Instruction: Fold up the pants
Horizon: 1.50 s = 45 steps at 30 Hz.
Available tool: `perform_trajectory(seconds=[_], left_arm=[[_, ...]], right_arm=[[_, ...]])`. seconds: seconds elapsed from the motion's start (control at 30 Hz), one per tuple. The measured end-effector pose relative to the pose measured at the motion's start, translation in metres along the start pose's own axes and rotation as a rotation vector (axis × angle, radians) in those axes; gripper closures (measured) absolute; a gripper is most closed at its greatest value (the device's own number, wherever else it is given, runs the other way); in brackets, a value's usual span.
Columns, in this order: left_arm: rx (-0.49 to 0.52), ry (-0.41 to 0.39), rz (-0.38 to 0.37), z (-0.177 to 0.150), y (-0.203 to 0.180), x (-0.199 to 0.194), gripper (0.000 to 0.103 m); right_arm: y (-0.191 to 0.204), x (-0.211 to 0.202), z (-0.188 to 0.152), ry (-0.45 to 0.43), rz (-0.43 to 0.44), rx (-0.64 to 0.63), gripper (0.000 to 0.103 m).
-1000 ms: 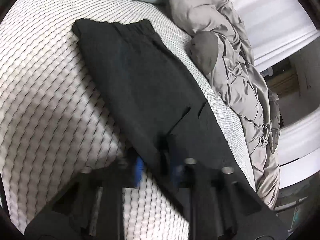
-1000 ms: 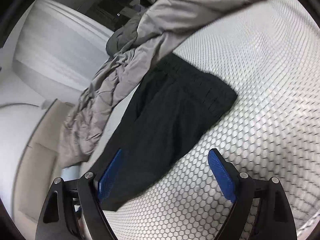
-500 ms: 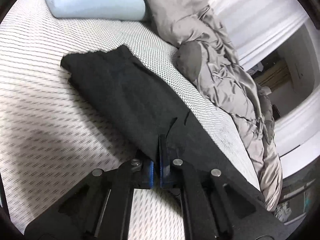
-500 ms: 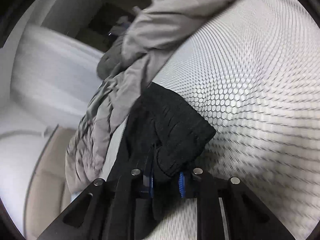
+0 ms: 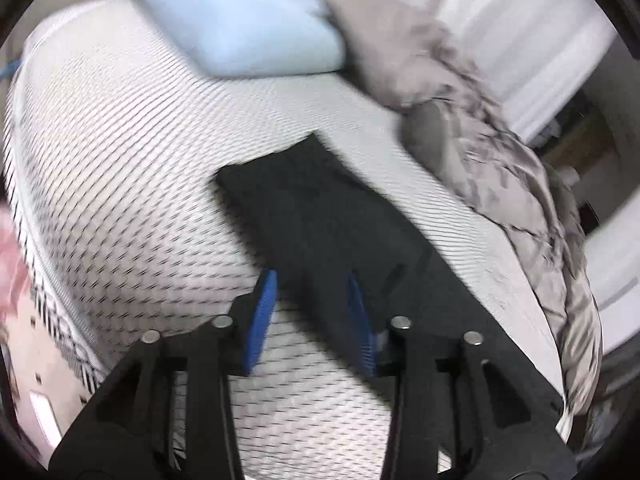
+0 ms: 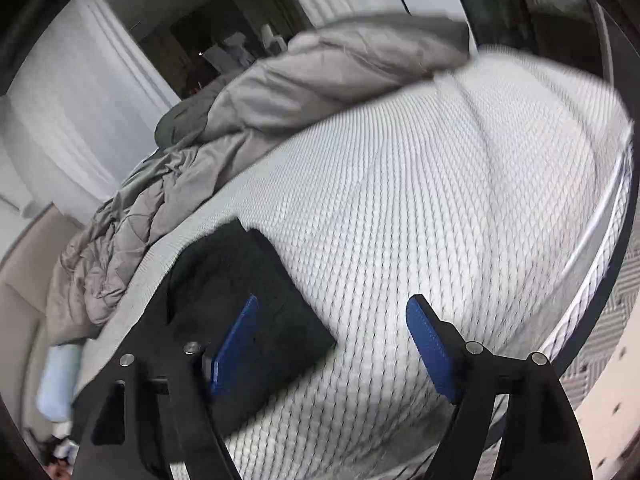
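Now both claws clear of the cloth, nothing held

Black pants (image 5: pixel 320 216) lying flat on the bed's white quilted mattress (image 5: pixel 120 184), folded lengthwise into one long narrow strip; far end squared off short of the light blue pillow (image 5: pixel 240 28), grey duvet (image 5: pixel 500 152) bunched along the far side, apart from the strip

Left claw (image 5: pixel 312 316): jaws just been opening, now standing apart, above the near edge of the strip; no cloth between the pads

Right claw (image 6: pixel 332 348): jaws just been opening, now wide apart; left pad over the near corner of the pants (image 6: pixel 248 304), right pad over bare mattress (image 6: pixel 440 200); nothing pinched

Progress, as a judgement: lengthwise fold done and set down, legs stacked, edges fairly even. Left to do: probably cross folds, end to end, to shorten the strip into a compact packet. Whether wrinkles need smoothing first cannot be told, frames blurred
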<state>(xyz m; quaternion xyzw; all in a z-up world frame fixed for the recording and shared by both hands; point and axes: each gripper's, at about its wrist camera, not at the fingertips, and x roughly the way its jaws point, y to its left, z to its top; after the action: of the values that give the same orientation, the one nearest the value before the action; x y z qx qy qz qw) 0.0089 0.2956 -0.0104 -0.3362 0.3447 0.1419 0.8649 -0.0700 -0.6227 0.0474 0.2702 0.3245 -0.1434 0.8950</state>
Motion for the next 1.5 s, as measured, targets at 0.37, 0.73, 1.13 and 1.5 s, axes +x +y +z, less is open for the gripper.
perform_trajectory(seconds=[0.37, 0.73, 1.13, 1.5], left_arm=[[0.322, 0.077, -0.286, -0.046, -0.143, 0.039, 0.001], [0.386, 0.207, -0.161, -0.07, -0.147, 0.11, 0.001], [0.65, 0.056, -0.327, -0.14, -0.215, 0.016, 0.001], [1.011, 0.297, -0.353, -0.29, -0.28, 0.049, 0.001]], right_arm=[[0.087, 0.139, 0.059, 0.3, 0.208, -0.226, 0.025], [0.103, 0.204, 0.066, 0.305, -0.04, -0.368, 0.047], [0.166, 0.054, -0.006, 0.045, 0.079, -0.512, 0.0], [0.265, 0.115, -0.178, 0.319, 0.212, -0.916, 0.001]])
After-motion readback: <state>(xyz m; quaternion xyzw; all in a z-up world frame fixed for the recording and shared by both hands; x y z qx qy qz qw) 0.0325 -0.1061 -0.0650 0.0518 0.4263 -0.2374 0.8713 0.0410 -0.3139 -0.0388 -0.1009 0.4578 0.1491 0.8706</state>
